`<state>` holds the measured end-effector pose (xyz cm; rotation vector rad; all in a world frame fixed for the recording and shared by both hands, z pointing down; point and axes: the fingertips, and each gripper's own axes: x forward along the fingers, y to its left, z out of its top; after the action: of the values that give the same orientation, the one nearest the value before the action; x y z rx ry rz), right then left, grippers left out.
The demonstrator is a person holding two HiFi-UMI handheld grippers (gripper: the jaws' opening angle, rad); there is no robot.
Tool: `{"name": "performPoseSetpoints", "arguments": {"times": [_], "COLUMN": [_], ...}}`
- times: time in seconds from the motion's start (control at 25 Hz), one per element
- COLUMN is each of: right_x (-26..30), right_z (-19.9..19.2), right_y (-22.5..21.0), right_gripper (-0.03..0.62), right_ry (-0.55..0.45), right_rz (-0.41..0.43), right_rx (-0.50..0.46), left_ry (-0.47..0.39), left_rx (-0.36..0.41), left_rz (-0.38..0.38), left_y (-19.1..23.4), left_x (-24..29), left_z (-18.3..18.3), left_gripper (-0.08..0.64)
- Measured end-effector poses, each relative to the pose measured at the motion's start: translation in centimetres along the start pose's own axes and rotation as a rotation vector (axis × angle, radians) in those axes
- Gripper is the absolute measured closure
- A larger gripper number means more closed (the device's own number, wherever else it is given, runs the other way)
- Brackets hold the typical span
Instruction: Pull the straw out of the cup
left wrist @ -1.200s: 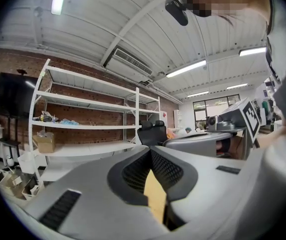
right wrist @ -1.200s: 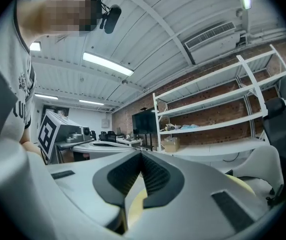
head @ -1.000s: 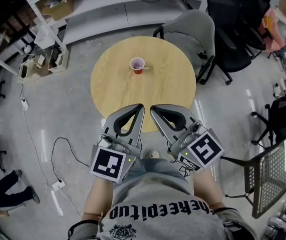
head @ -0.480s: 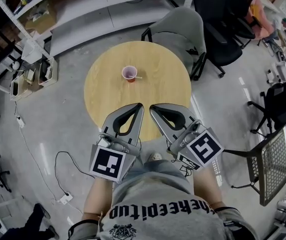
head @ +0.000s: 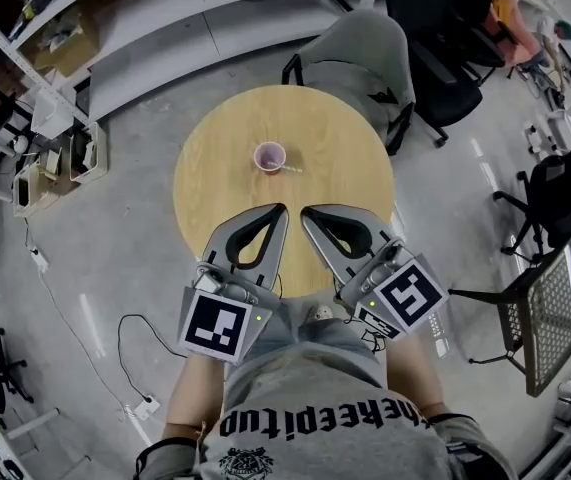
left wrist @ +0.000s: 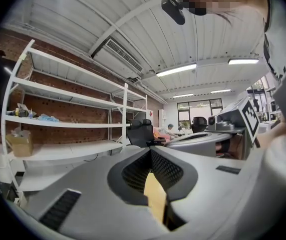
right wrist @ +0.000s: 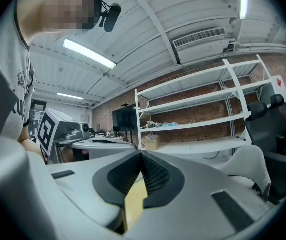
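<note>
A pink cup [head: 270, 156] stands upright near the middle of the round wooden table [head: 225, 168]. A thin straw [head: 290, 169] leans out of the cup to the right. Both grippers hover side by side over the table's near edge, well short of the cup. My left gripper [head: 281, 211] has its tips together and holds nothing. My right gripper [head: 307, 214] is likewise shut and empty. In the left gripper view the jaws [left wrist: 150, 151] meet in front of shelving, and the cup is out of sight. The right gripper view shows its gripper [right wrist: 141, 154] the same way.
A grey chair [head: 360, 53] stands behind the table, with a black office chair [head: 445, 38] further right. A mesh chair [head: 555, 318] is on the right. White shelving [head: 165, 28] runs along the back. A cable [head: 135, 338] and a power strip [head: 146, 406] lie on the floor at left.
The table and cup have slid lower in the head view, closer to the grippers. Both grippers keep their shut pose side by side.
</note>
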<state>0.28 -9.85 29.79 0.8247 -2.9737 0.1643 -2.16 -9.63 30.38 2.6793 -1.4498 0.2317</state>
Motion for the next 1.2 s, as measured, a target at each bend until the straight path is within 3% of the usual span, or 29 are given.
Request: {"name": "performPoseSetpoints", "arguments": {"times": [0.72, 1.2], "right_x": [7.2, 8.1], "right_z": [-1.4, -3.5], "right_y": [-3.6, -6.7], "right_gripper": [0.573, 0.565], "right_ry": [0.033, 0.071], "right_rz": [-0.174, -0.325], "right_rx": [0.057, 0.108], "left_ry": [0.057, 0.090], "left_rx": [-0.008, -0.011], "left_rz": [-0.177, -0.303], "left_y": [7.4, 9.0], "left_x": [3.3, 5.6], "left_z": [-1.9, -3.4], "left_gripper": [0.541, 0.541]}}
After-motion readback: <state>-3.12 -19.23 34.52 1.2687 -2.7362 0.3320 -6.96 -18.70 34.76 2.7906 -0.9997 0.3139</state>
